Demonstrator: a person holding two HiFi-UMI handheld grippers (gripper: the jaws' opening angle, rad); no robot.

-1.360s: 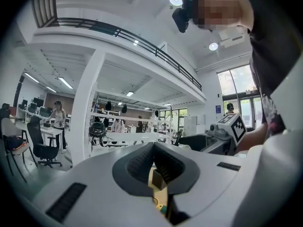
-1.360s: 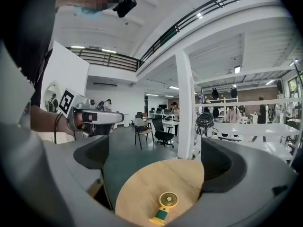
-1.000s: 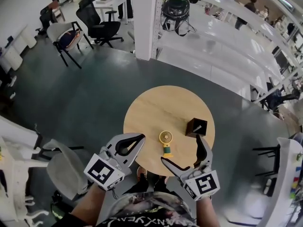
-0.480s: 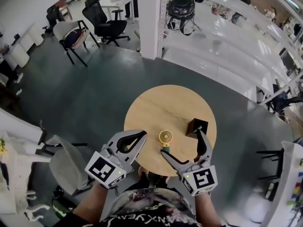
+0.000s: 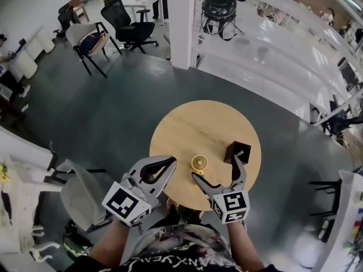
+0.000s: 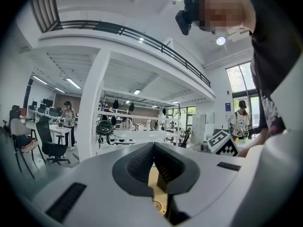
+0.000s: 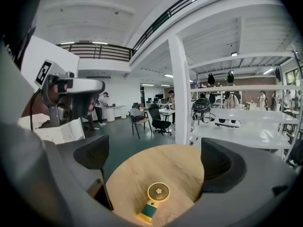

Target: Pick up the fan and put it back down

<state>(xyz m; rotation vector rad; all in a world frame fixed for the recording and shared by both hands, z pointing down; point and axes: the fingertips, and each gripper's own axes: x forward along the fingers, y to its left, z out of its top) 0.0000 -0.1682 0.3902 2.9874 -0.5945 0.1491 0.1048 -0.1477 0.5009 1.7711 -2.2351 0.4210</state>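
Note:
A small yellow hand fan (image 5: 199, 163) with a green handle lies flat on the round wooden table (image 5: 193, 126), near its front edge. In the right gripper view the fan (image 7: 156, 196) lies low between the jaws, head away and handle toward me. My right gripper (image 5: 216, 170) is open and hangs just over the fan's handle end, holding nothing. My left gripper (image 5: 171, 162) is shut and empty, at the table's front left edge beside the fan. In the left gripper view, the left gripper (image 6: 153, 148) shows pads pressed together, with a sliver of table below.
A small black box (image 5: 237, 151) stands on the table right of the fan, close to the right gripper's outer finger. A white pillar (image 5: 184, 21) and white shelving (image 5: 272, 44) stand behind the table. Office chairs (image 5: 127, 27) are far left, a grey chair (image 5: 79, 200) near left.
My right gripper has moved left and forward over the table's front edge, now covering the fan's handle in the head view. The left gripper and the fan have stayed put.

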